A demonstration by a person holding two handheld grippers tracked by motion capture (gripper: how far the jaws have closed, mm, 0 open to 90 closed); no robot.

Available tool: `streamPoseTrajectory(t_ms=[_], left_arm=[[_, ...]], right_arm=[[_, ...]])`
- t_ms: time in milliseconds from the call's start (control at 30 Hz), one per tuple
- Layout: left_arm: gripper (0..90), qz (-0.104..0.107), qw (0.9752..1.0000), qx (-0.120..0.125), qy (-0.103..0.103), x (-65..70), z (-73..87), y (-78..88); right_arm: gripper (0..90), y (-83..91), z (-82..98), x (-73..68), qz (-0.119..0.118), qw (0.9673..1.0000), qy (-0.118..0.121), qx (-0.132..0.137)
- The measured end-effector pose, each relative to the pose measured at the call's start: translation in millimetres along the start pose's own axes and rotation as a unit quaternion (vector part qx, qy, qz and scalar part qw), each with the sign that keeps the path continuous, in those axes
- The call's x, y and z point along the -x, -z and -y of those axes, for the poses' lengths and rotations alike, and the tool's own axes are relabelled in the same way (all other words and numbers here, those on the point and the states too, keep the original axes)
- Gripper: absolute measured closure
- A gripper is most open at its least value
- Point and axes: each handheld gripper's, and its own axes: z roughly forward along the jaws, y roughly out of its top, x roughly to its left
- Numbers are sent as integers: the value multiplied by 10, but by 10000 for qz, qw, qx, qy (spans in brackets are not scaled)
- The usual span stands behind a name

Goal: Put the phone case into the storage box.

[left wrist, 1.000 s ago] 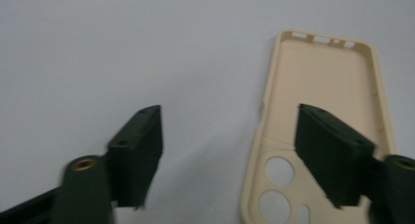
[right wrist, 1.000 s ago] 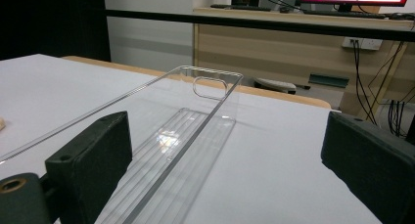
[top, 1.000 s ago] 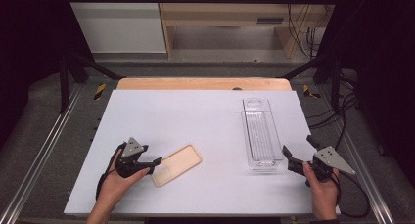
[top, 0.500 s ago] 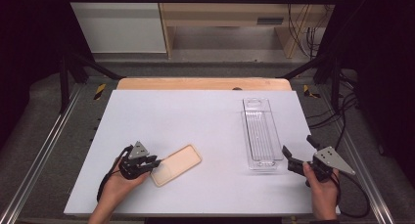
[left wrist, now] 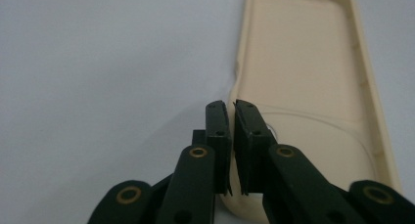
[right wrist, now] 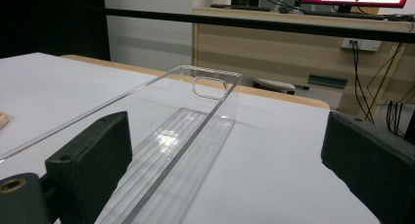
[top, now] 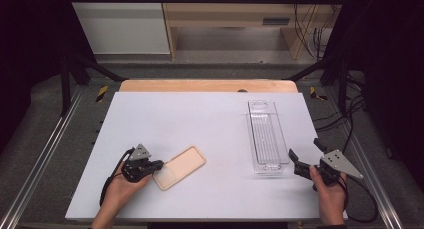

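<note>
Beige phone case [top: 180, 166]: rim pinched by closed left gripper [top: 150, 166], for lifting. Right gripper [top: 305, 161]: held wide beside clear tray [top: 267, 134].

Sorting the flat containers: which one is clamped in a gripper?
The beige lid: the left gripper pinches its rim. The clear tray lies free.

A beige lid [top: 180, 167], a clear ribbed tray [top: 266, 134] and black tongs [left wrist: 230, 117] on a white desk [top: 200, 119]

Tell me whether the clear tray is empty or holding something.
Empty. The clear tray shows only its ribbed floor in the high and right gripper views; the beige lid lies apart on the table.
</note>
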Motion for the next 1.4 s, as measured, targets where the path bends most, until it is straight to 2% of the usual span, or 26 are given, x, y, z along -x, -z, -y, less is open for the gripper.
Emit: streamPoseTrajectory(t_ms=[333,433,600,933,1067,1167,1267,1400], left_arm=[[877,-51,9999,16,-134,28,-10,13],[877,-27,9999,68,-117,21,-13,25],[878,-6,9998,180,-98,19,-26,65],[878,53,9990,393,-192,82,-106,151],[878,106,9985,483,-250,129,-159,192],[878,127,9981,503,-332,154,-197,226],[878,166,9977,469,-465,178,-256,241],[878,262,9971,413,-577,206,-334,217]], right_arm=[[50,20,-26,0,50,10000,10,61],[46,37,-65,-28,89,9999,106,85],[31,48,-170,-123,78,9994,332,100],[31,30,-361,-364,-200,9977,647,97],[31,1,-464,-550,-401,9956,847,39],[41,-27,-520,-694,-673,9929,982,-60],[41,-69,-582,-843,-922,9886,1178,-182],[42,-147,-641,-1051,-1244,9810,1446,-365]])
